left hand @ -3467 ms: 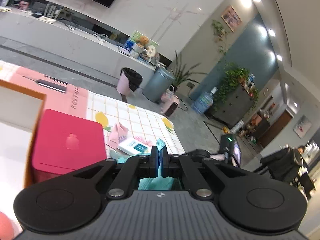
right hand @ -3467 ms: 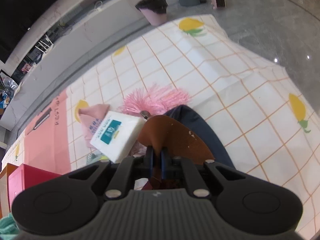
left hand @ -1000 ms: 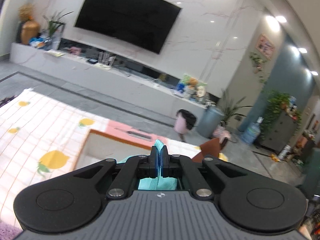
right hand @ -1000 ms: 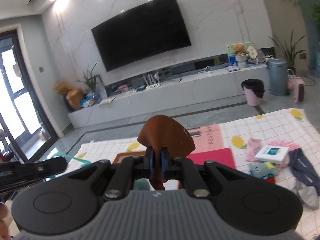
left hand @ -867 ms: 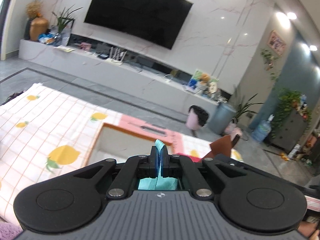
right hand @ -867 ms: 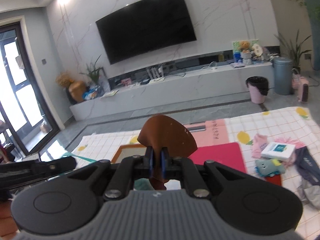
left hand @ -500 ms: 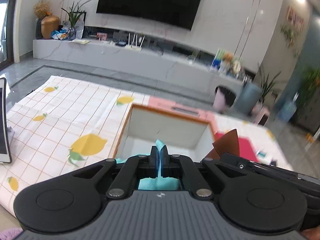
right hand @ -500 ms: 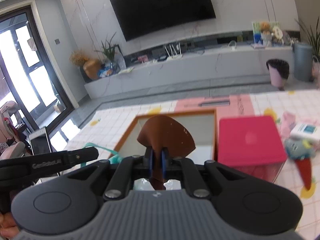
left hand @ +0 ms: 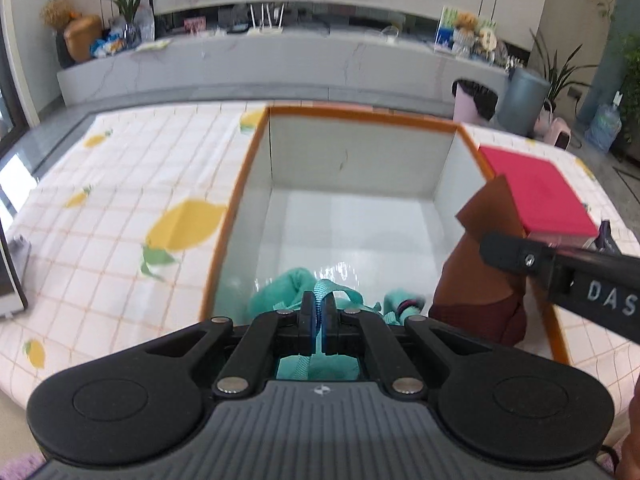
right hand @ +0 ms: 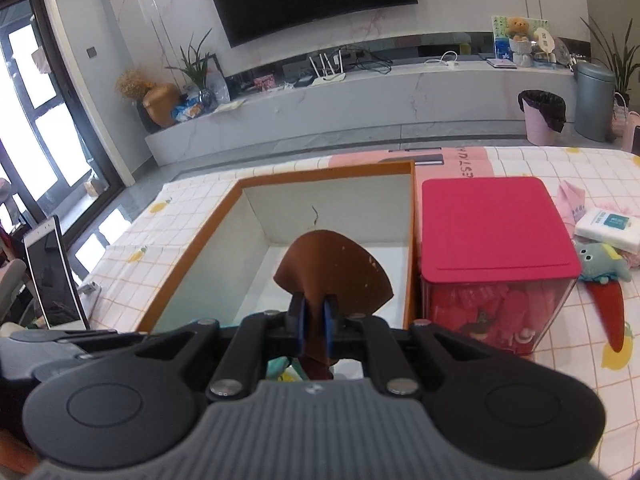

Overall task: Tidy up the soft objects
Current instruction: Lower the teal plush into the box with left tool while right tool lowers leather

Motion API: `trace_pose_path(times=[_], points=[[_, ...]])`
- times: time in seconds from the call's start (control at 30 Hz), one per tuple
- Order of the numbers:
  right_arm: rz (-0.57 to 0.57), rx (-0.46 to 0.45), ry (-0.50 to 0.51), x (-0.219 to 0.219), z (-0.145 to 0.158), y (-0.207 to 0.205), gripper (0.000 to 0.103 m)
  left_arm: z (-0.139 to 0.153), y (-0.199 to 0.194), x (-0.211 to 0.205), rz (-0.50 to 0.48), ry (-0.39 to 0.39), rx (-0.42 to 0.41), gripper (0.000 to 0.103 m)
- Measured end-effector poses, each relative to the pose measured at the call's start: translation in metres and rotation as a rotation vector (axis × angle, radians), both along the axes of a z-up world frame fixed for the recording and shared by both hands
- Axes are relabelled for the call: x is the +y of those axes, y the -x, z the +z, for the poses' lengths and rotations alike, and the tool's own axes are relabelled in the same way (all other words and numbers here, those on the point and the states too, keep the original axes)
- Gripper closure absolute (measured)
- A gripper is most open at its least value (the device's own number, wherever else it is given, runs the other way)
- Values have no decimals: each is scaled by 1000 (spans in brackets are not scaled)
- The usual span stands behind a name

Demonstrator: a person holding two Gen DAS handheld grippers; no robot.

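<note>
Both grippers now lowered over the orange-rimmed box (left hand: 256, 148), only right view shows red bin (right hand: 492, 224) beside box, left gripper (left hand: 319, 316) fingers clamped on teal strap (left hand: 320, 294), right gripper (right hand: 314, 316) fingers clamped on brown cloth (right hand: 332, 268) above box.

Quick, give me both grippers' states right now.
Left gripper: shut on the teal fabric item.
Right gripper: shut on the brown fabric piece.

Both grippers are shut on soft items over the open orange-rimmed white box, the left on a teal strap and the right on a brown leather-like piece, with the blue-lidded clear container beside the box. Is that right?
Not quite: the lid of the clear container is red, not blue, as the right wrist view shows. The rest holds: the left gripper is shut on the teal strap, the right gripper on the brown leather-like piece, both over the orange-rimmed white box.
</note>
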State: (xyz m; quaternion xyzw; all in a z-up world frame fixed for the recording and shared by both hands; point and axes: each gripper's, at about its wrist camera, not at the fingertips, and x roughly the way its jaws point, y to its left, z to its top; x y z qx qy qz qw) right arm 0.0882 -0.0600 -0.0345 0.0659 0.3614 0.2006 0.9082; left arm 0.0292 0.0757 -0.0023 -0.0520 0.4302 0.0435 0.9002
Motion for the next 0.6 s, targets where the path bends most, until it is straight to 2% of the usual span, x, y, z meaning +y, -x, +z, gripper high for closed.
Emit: trace_pose_path(times=[0.17,0.37,0.4,0.47,0.53,0.6], points=[[4,34,45,5,-6,-2,96,-12,-6,3,12,49,70,101],[4,64,73,5,-10,-1,95,-18,-11,-3,21,28,109,98],[2,65,74,5,-10,-1,95,-19,-13,-1,33,41,122,91],[1,66,76,3,-11,0,95,-20,-15,5,45,103,146,64],[0,65,81,3,-12,0,95,-20,-16,9,42,154,144,51],[-1,66,92,4,-12,1,95,-17,-16,8,50,157,120,47]])
